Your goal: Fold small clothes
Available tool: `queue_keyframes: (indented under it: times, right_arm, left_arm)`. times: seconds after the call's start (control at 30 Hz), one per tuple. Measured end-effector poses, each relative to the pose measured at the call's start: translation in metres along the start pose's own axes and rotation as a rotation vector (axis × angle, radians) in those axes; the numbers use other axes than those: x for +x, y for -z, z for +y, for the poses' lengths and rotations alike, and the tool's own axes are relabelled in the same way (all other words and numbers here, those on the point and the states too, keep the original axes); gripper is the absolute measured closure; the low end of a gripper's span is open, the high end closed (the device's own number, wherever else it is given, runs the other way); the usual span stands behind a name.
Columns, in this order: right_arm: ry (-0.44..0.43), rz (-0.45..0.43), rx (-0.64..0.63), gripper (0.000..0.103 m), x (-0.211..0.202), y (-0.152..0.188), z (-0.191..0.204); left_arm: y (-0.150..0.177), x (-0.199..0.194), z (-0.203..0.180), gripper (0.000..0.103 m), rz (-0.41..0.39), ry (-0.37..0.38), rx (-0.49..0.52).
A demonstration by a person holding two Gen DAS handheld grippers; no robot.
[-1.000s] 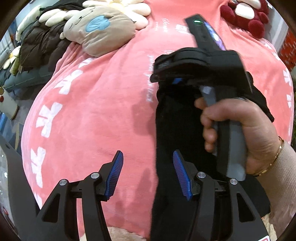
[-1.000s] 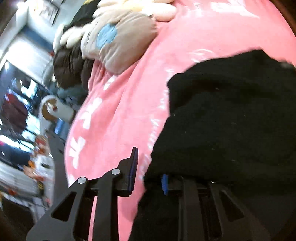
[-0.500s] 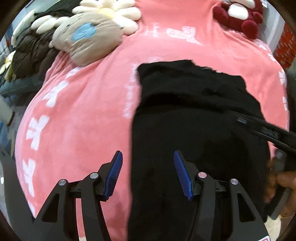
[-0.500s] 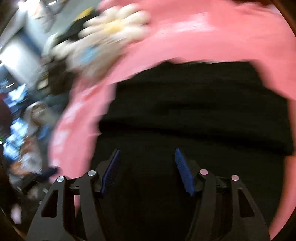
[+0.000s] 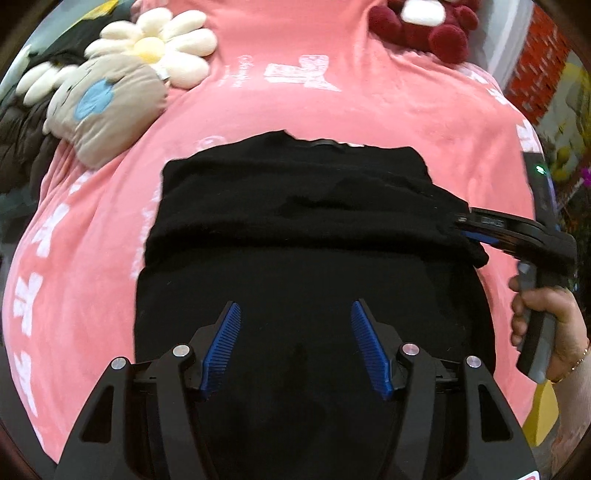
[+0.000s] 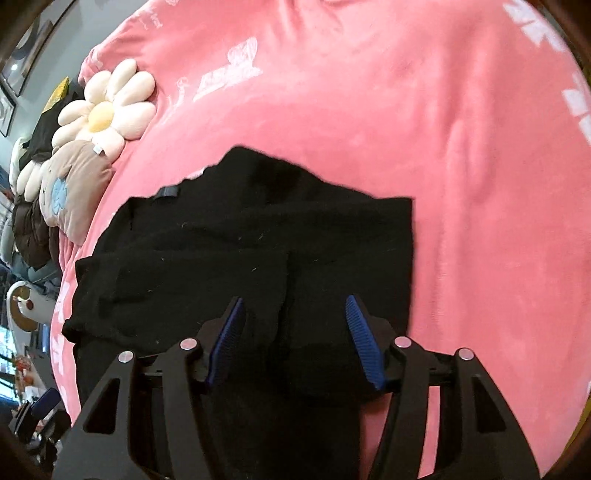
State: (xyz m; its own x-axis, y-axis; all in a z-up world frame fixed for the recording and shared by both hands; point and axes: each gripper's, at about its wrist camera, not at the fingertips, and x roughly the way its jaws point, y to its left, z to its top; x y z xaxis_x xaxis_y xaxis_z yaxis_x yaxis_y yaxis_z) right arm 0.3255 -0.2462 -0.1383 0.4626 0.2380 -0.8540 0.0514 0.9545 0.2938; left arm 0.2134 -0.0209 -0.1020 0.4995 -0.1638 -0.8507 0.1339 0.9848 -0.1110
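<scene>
On pink blanket (image 5: 332,110), black garment (image 5: 295,229), partly folded

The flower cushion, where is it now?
In the left wrist view, the flower cushion lies upper left on the pink blanket, touching the beige plush, beyond the black garment.

You're working over a soft pink plush blanket (image 5: 332,110) with white printed bows and lettering, spread across a bed-like surface. On it lies a black knitted garment (image 5: 295,206), partly folded, its far part doubled over. At the far left edge sit a cream daisy-shaped cushion (image 5: 159,48) and a beige plush pillow with a blue patch (image 5: 107,110), touching. A dark red plush toy (image 5: 424,26) rests far right.
</scene>
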Motion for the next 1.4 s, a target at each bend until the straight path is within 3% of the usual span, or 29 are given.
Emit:
queue_keyframes:
  times: [0.07,0.17,0.37,0.53,0.6,0.8,0.9,0.93,0.97,1.0,1.03,1.1,1.2,1.27,1.37,1.4]
  right_arm:
    - [0.002,0.004,-0.011,0.055,0.005,0.0,0.005]
    - [-0.027,0.016,-0.018,0.101,0.003,-0.001,0.001]
    - [-0.149,-0.038,-0.043,0.102,-0.034,-0.014,0.011]
    - [-0.134,-0.035,-0.071,0.102,-0.041,-0.023,0.007]
    - [-0.158,-0.023,-0.054,0.102,-0.038,-0.025,0.002]
    - [-0.191,-0.003,-0.042,0.102,-0.034,-0.027,-0.002]
    - [-0.202,-0.001,-0.046,0.102,-0.033,-0.027,-0.002]
    - [-0.206,0.001,-0.052,0.102,-0.033,-0.026,-0.001]
    - [-0.193,-0.005,-0.065,0.101,-0.034,-0.025,0.001]
    - [-0.172,-0.021,-0.072,0.099,-0.037,-0.024,0.002]
    - [-0.149,-0.055,-0.083,0.099,-0.045,-0.021,0.002]
    - [-0.103,-0.117,-0.101,0.095,-0.061,-0.016,0.0]
    - [-0.007,-0.175,-0.184,0.094,-0.079,-0.004,0.006]
    - [0.018,-0.166,-0.254,0.094,-0.077,0.005,0.022]
    - [-0.005,-0.114,-0.37,0.089,-0.054,0.021,0.066]
    - [-0.017,-0.101,-0.419,0.079,-0.041,0.026,0.088]
  left_arm:
    - [-0.004,0.004,-0.01,0.038,-0.003,0.015,0.022]
    - [-0.013,0.013,-0.027,0.033,-0.014,0.052,0.061]
    - [-0.036,0.041,-0.068,0.026,-0.073,0.114,0.153]
    - [-0.054,0.087,-0.109,0.024,-0.087,0.119,0.271]
    - [-0.058,0.103,-0.119,0.024,-0.055,0.152,0.279]
    - [-0.062,0.121,-0.136,0.024,-0.059,0.236,0.279]
    - [-0.062,0.128,-0.141,0.025,-0.072,0.212,0.309]
    - [-0.064,0.132,-0.14,0.038,-0.063,0.209,0.298]
    - [-0.068,0.134,-0.135,0.06,-0.061,0.204,0.262]
    - [-0.071,0.133,-0.128,0.072,-0.056,0.218,0.225]
    - [-0.079,0.13,-0.114,0.094,-0.026,0.283,0.158]
    - [-0.091,0.116,-0.081,0.098,-0.018,0.31,0.022]
    - [-0.107,0.076,-0.028,0.098,-0.099,0.276,-0.109]
    - [-0.121,0.036,0.015,0.098,-0.158,0.231,-0.184]
    - [-0.136,-0.009,0.057,0.098,-0.241,0.154,-0.212]
    - [-0.141,-0.025,0.071,0.098,-0.264,0.124,-0.227]
